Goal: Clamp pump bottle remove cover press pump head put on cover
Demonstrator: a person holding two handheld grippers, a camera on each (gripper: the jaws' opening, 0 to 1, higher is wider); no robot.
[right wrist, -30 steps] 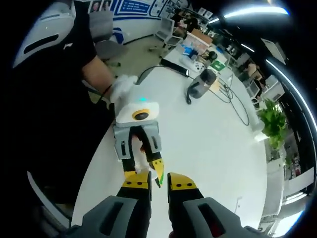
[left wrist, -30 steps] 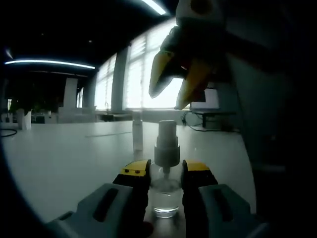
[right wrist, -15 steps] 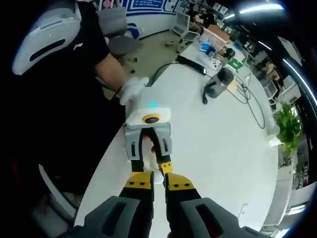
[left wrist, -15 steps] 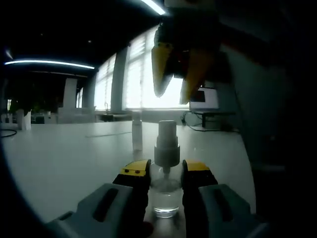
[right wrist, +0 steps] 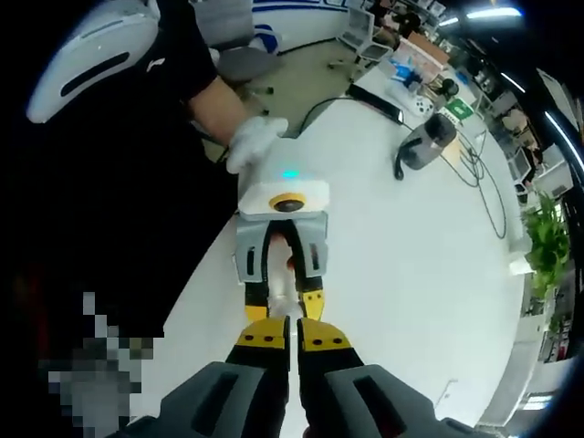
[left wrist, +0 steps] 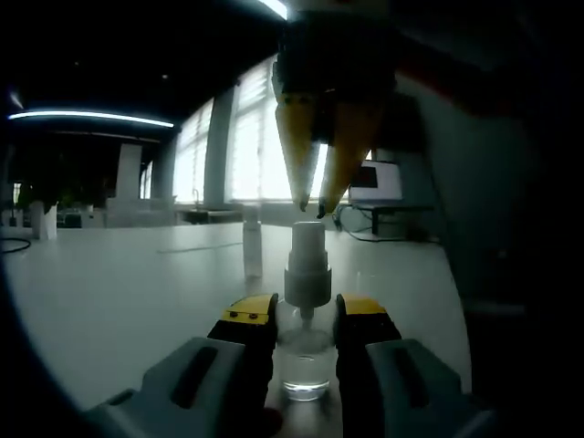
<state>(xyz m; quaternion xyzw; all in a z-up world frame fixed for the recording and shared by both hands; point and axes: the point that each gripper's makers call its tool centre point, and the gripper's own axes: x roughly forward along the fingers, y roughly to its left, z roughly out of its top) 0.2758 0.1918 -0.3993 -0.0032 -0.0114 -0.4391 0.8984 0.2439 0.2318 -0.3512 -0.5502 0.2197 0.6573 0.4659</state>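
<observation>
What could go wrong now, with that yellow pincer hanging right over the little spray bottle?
The right tool is shut and poised just above the pump head; if it comes down off-centre, it may slide off the narrow top instead of pressing it. The left tool grips the clear bottle only at its sides, so a hard push could tip or slip it. The cover stands behind on the table and could be knocked.

likely office, desks [right wrist: 429, 265], monitor [left wrist: 376, 185], windows [left wrist: 260, 137]

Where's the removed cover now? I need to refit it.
In the left gripper view, the cover stands upright on the table, just left of and behind the pump bottle.
</observation>
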